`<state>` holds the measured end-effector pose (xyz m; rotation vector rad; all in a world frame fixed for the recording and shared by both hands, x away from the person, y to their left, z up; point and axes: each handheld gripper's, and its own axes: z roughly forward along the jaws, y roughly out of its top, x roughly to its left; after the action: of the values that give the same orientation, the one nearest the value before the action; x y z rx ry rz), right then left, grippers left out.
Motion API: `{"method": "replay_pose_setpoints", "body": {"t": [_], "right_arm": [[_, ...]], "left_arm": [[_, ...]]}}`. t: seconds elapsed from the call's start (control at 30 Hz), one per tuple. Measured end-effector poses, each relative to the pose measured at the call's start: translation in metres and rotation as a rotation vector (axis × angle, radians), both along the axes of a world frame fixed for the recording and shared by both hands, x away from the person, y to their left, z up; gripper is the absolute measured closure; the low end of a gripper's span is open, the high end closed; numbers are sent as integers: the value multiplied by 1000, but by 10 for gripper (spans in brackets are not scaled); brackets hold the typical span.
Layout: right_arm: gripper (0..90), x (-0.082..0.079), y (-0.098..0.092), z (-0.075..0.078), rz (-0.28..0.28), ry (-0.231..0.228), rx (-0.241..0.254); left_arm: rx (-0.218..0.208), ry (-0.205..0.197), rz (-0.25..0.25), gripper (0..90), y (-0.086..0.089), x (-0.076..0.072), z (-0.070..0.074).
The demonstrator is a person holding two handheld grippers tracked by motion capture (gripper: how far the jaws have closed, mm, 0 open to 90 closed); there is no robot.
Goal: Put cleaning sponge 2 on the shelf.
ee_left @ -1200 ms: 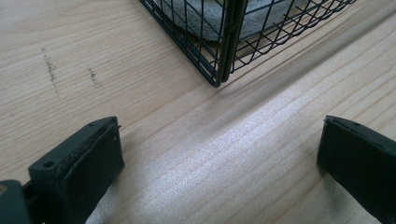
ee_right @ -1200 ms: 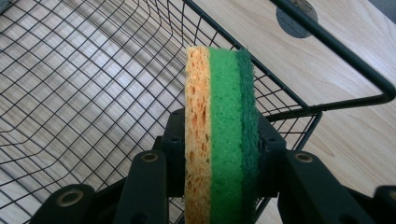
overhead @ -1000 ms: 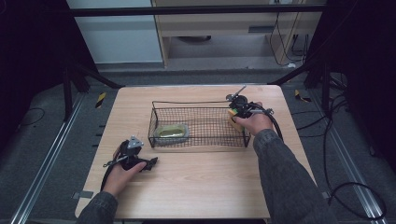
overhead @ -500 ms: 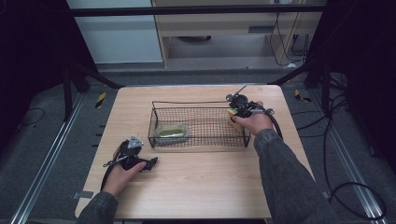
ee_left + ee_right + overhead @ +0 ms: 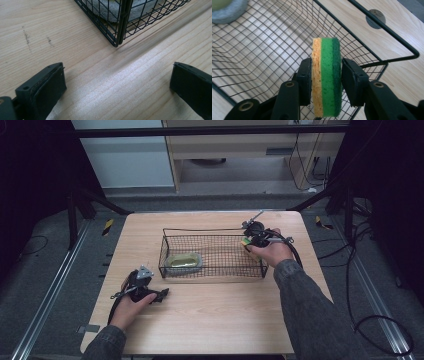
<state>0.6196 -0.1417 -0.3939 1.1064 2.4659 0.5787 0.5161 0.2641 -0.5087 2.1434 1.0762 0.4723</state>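
A sponge (image 5: 325, 75) with yellow, green and dark green layers stands on edge between the pads of my right gripper (image 5: 324, 67). That gripper is shut on it, and its jaws have just been closing a little further. It hangs over the right end of the black wire basket (image 5: 212, 231), inside the rim (image 5: 387, 30). In the high view the right gripper (image 5: 250, 242) and the sponge (image 5: 245, 242) sit at the basket's far right corner. My left gripper (image 5: 162, 295) rests on the table near the basket's front left corner (image 5: 122, 25), open, with only bare wood between its jaws (image 5: 117, 85).
A grey-rimmed pad with a yellow-green middle (image 5: 183, 262) lies in the basket's left end. The wooden table (image 5: 220, 320) ends at dark floor on all sides. A round grey disc (image 5: 375, 18) is set in the tabletop beyond the basket.
The right hand has shifted only slightly at the basket's right end, still with the sponge. The left hand and gripper have stayed put.
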Motion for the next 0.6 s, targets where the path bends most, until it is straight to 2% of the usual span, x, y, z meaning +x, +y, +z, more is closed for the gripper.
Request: {"method": "replay_pose_setpoints", "body": {"t": [0.37, 0.6], "right_arm": [[589, -7, 13, 1, 42, 11, -7], [549, -13, 15, 1, 47, 17, 17]], "left_arm": [[0, 0, 0, 0, 0, 0, 0], [0, 0, 0, 0, 0, 0, 0]]}}
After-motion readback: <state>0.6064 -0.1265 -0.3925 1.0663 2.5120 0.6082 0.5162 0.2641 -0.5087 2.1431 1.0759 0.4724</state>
